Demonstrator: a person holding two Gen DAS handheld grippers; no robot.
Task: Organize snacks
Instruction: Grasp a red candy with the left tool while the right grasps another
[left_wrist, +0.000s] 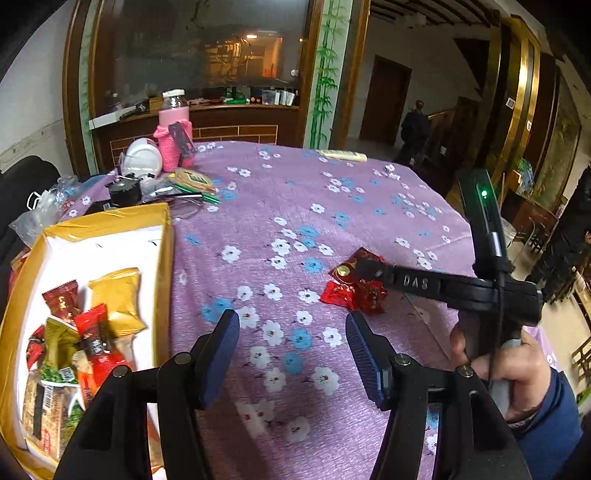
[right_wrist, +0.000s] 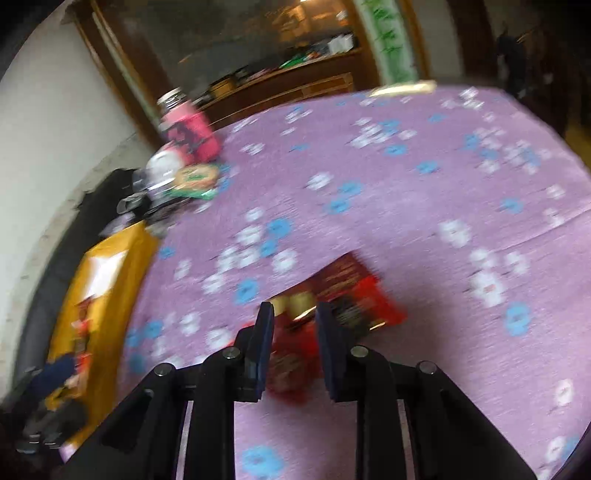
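Red snack packets (left_wrist: 351, 288) lie in a small pile on the purple flowered tablecloth (left_wrist: 314, 184). My right gripper (left_wrist: 364, 267) reaches into the pile from the right. In the blurred right wrist view, my right gripper (right_wrist: 293, 314) has its jaws partly open around the red packets (right_wrist: 354, 295), with one red packet (right_wrist: 291, 362) between the fingers. My left gripper (left_wrist: 291, 325) is open and empty above the cloth, left of the pile. A yellow box (left_wrist: 162, 236) at the left holds several snack packets (left_wrist: 85, 332).
A pink bottle (left_wrist: 175, 125), a white bowl (left_wrist: 142, 157), a black jar (left_wrist: 123, 192) and green packets (left_wrist: 192, 181) stand behind the box. A white object (left_wrist: 341, 155) lies at the far table edge. The yellow box also shows in the right wrist view (right_wrist: 110, 280).
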